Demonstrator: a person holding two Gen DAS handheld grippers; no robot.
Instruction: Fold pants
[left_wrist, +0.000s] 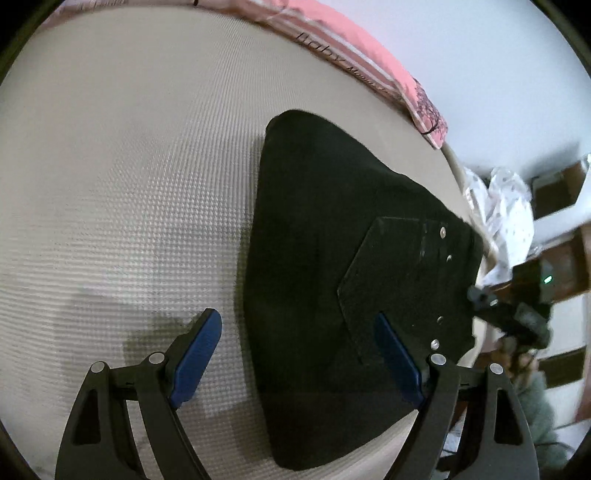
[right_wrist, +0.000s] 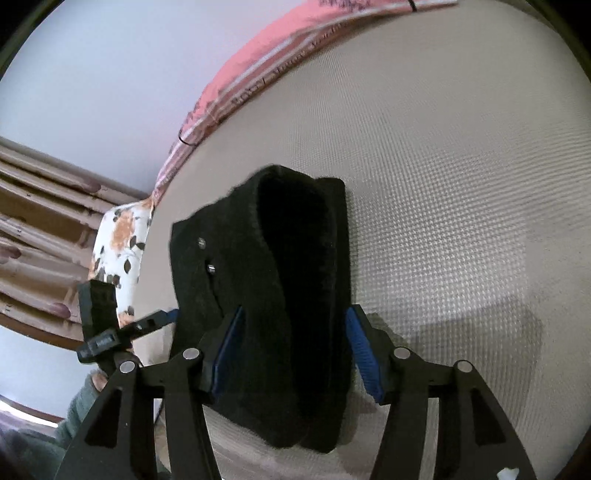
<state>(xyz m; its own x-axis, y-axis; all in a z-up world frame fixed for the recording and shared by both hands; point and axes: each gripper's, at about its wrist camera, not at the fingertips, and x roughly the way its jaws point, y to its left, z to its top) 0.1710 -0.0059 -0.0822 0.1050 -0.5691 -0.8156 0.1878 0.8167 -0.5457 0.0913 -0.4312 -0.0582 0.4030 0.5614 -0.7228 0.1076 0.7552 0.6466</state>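
Black pants (left_wrist: 314, 295) lie folded into a compact stack on a beige textured mattress (left_wrist: 110, 166), back pocket and metal rivets facing up. My left gripper (left_wrist: 299, 354) hovers just above their near left edge, jaws wide open and empty. In the right wrist view the pants (right_wrist: 280, 314) show as a thick folded bundle between the spread blue pads of my right gripper (right_wrist: 295, 350), which is open and not clamped on them. The left gripper (right_wrist: 110, 336) shows there at the left, beside the pants. The right gripper (left_wrist: 509, 314) shows at the pants' right edge.
A pink striped blanket (left_wrist: 351, 48) lines the far mattress edge. A floral pillow (right_wrist: 118, 251) and white patterned cloth (left_wrist: 506, 221) lie off the mattress side. Wooden furniture (right_wrist: 33, 229) stands beyond. Bare mattress (right_wrist: 461, 184) stretches away from the pants.
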